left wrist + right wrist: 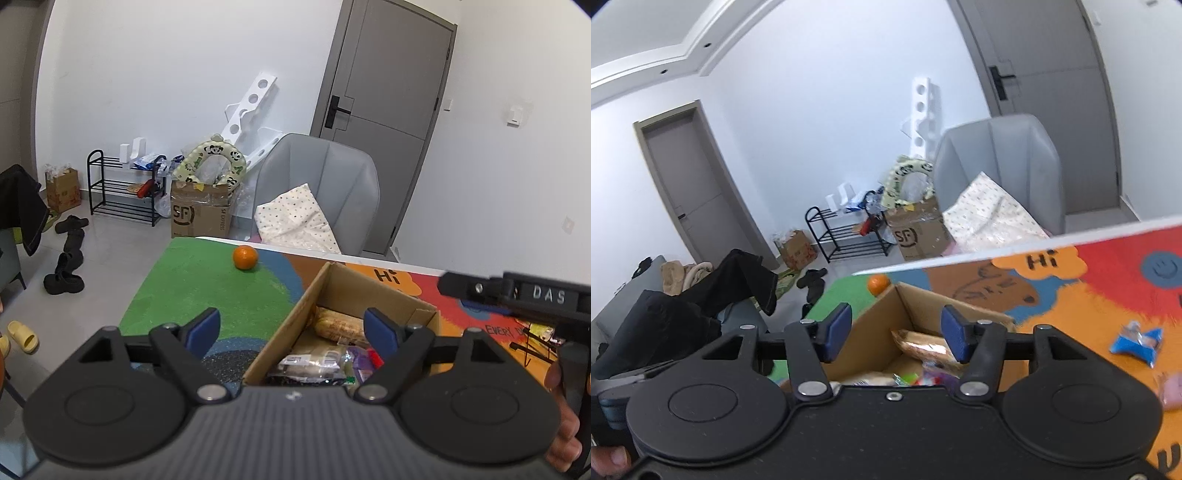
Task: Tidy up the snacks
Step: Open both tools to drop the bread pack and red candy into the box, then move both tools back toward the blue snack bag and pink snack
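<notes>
An open cardboard box point(373, 291) sits on the colourful mat and holds several wrapped snacks, among them a long beige packet point(338, 325). My left gripper point(291, 326) hovers over the box's left wall, open, with nothing between its blue pads. My right gripper point(897, 326) hangs above the same box point(916, 306), open and empty, over a golden-brown packet point(923, 345). A blue-wrapped snack point(1137, 341) and a pink packet point(1171, 391) lie on the mat to the right. An orange point(244, 257) rests on the green part of the mat, beyond the box.
The right tool's black body point(546, 295) reaches in at the right edge of the left wrist view, with a hand below it. A grey chair point(332, 173) with a spotted cushion stands behind the table's far edge. Cardboard boxes, a shoe rack and shoes fill the floor at left.
</notes>
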Motion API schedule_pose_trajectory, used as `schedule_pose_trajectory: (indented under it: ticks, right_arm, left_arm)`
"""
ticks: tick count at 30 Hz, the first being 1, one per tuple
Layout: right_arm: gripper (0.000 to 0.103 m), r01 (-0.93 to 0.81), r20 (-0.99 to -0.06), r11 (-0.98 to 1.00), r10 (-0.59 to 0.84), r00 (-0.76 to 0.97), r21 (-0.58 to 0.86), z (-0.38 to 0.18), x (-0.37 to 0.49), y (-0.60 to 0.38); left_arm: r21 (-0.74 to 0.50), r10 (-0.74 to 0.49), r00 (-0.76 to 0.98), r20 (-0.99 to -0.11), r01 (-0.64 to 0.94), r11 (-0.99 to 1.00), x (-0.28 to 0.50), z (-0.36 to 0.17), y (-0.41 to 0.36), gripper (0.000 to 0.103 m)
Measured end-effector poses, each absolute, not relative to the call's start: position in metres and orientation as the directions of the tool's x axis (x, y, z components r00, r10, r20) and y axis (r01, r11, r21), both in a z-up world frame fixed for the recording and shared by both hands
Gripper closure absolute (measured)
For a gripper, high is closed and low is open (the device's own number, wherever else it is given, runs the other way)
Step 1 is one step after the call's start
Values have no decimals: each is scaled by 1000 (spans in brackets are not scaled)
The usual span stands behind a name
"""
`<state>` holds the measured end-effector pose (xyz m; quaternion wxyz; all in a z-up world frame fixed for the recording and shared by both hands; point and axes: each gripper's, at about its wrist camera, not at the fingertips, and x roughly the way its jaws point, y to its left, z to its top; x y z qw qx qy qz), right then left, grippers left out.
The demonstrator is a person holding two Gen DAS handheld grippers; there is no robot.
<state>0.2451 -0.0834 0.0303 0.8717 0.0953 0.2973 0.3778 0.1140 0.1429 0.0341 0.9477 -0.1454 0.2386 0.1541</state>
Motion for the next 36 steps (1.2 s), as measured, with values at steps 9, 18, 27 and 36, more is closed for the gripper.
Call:
schedule_pose_trajectory:
  ticks: [9,18,27,36]
  right_arm:
    - [28,-536,-486,755,654,580,377,23,236,-126]
    - [4,-484,-505,792,610,611,371,19,230,-172]
    - [0,-414,-520,822,569,637,391,11,229,-220]
    - [0,-347,-534,846,527,661,405,-2,233,-253]
  left_arm:
    - [-213,167,851,-498,-306,928,120,33,118,8]
    - [-221,117,857,-502,-258,940,127,29,87,7]
    - [-222,58,864,-500,-192,956,134,31,46,7]
    - [-220,-6,869,-494,-119,968,145,31,12,7]
